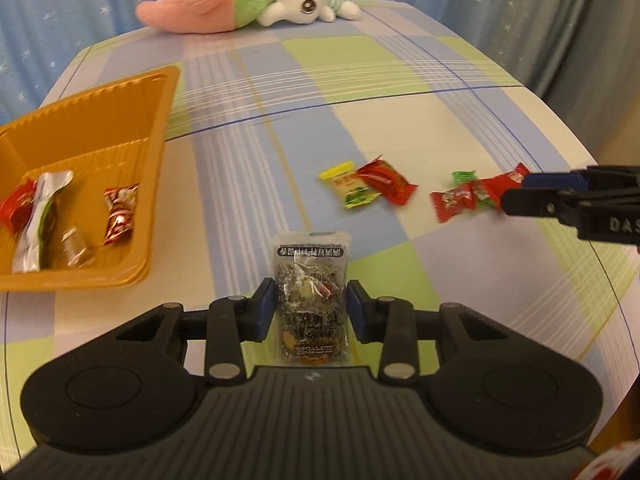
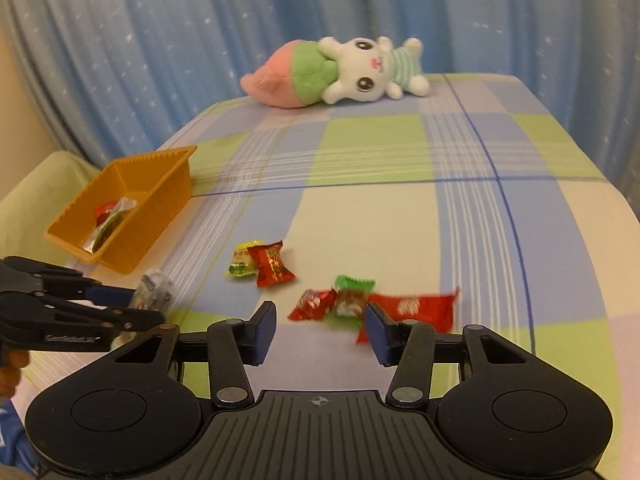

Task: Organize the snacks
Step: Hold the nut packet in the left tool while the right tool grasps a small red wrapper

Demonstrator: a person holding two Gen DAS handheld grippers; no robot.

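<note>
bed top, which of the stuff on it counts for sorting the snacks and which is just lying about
Part of the job:
- clear nut-mix packet, between the left gripper's jaws
- orange plastic tray, some snacks already in it
- yellow-green and red wrapped sweets
- red and green wrapped sweets ahead of the open right gripper

Just lying about:
- pink, green and white plush rabbit
- blue curtain

Bed [image 2: 360,208] with plaid sheet in blue, green and cream. On it: orange plastic tray [image 2: 160,168] at left, plush bunny [image 2: 340,74] lying at far edge, yellow-green candy [image 2: 239,266] touching a red candy [image 2: 272,264] mid-bed. Nearer right: small red candy [image 2: 314,303], green-wrapped candy [image 2: 352,296] and long red packet [image 2: 416,306] bunched together.
</note>
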